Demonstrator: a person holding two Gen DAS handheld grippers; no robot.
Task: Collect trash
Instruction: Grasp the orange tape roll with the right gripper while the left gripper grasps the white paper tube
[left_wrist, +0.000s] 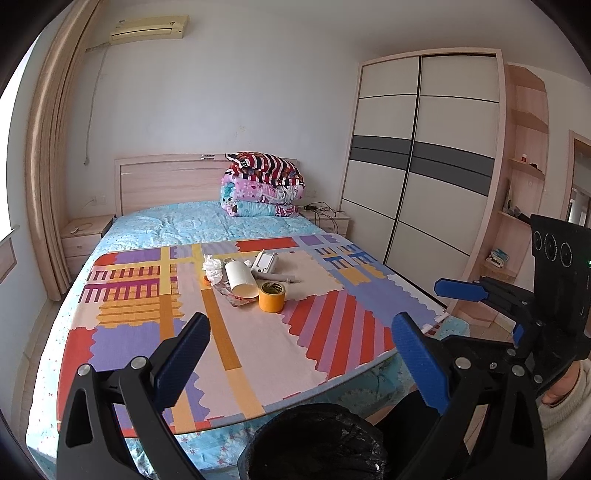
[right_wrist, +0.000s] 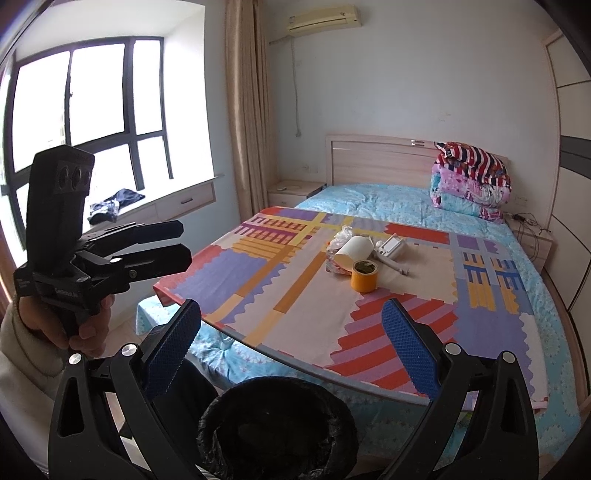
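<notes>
We hold the left gripper (left_wrist: 301, 334) and right gripper (right_wrist: 291, 321) open over a patterned board (left_wrist: 332, 325) on the bed (left_wrist: 177, 225), bin (left_wrist: 317, 443) half cropped.

tools (left_wrist: 301, 339): black frames | blue textured pads | silver screws | cream sleeves (right_wrist: 22, 365)

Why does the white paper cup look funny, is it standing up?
No, tipped over. The white paper cup lies sideways, open mouth facing the camera.

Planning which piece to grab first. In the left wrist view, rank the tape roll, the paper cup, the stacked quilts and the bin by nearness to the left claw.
1. Bin, directly below the left claw.
2. Tape roll, front of the pile on the board.
3. Paper cup, lying just behind the tape.
4. Stacked quilts, far off by the headboard.
</notes>
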